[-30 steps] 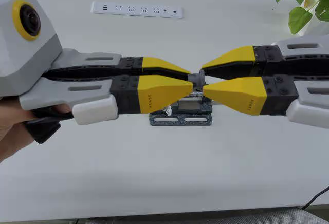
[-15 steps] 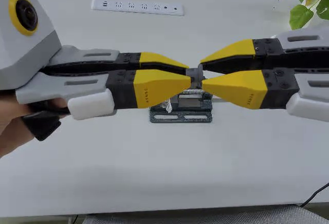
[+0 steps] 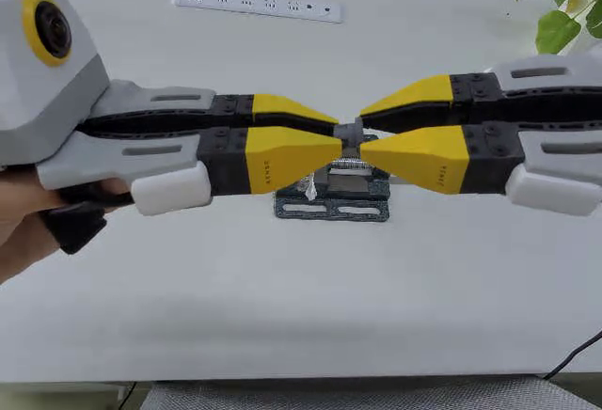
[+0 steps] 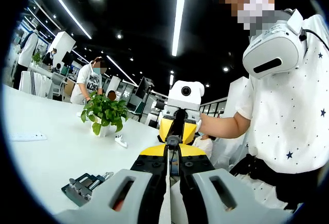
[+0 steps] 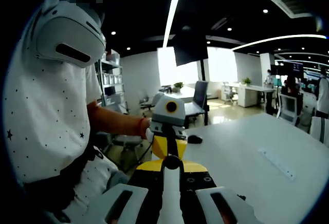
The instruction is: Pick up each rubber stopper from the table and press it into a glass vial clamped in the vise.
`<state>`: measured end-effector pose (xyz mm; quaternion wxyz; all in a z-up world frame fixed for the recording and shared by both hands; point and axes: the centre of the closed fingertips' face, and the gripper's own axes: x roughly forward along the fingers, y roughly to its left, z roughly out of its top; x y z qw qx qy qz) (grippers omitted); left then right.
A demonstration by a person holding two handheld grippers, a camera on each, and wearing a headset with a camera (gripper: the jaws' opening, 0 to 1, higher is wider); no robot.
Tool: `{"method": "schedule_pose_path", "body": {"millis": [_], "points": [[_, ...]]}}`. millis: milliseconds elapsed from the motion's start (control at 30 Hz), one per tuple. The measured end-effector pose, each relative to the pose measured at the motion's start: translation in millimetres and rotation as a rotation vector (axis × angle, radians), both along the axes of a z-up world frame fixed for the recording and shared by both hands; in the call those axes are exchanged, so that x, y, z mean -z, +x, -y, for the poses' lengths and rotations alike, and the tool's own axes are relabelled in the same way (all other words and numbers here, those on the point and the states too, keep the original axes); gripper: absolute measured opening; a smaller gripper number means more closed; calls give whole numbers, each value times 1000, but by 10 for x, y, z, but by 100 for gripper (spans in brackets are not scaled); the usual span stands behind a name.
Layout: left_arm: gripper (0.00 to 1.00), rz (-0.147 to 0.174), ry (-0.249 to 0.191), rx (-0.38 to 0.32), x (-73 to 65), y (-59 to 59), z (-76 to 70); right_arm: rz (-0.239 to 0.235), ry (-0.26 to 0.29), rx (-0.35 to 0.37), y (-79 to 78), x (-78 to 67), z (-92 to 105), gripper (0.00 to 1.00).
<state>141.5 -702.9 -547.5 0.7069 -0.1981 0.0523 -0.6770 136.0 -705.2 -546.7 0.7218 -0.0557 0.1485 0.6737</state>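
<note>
Since the tips meet nose to nose, we read the left gripper [image 3: 336, 135] and right gripper [image 3: 364, 137] as both closed down, pinching one small grey rubber stopper [image 3: 349, 133] between them, in the air just above the vise [image 3: 331, 207]. It's not pressed in yet, so seating it is left. The yellow jaws cover the vise top, so we can't make out the vial. We can't tell how many stoppers remain.

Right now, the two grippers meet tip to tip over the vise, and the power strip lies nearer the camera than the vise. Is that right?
No: the head view shows the power strip beyond the vise, farther from the camera. The left gripper and right gripper do meet tip to tip over the vise.
</note>
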Motion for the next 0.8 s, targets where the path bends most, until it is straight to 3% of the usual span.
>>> {"method": "schedule_pose_path", "body": {"millis": [167,367,567,600,800], "points": [[11,10,39,-43,93,71,-70,-8,-13,18,84,-21,31,6],[19,35,115,-98,276,148,-167,-34,-96,60,278,142,77,6],[31,69,206,-166,491,228,-249,-64,-236,103,495,448,109,6],[33,75,238,-181,562,250,-269,-75,-259,111,543,487,93,6],[54,100,317,-241,786,342,-317,-90,-381,111,720,732,39,6]]}}
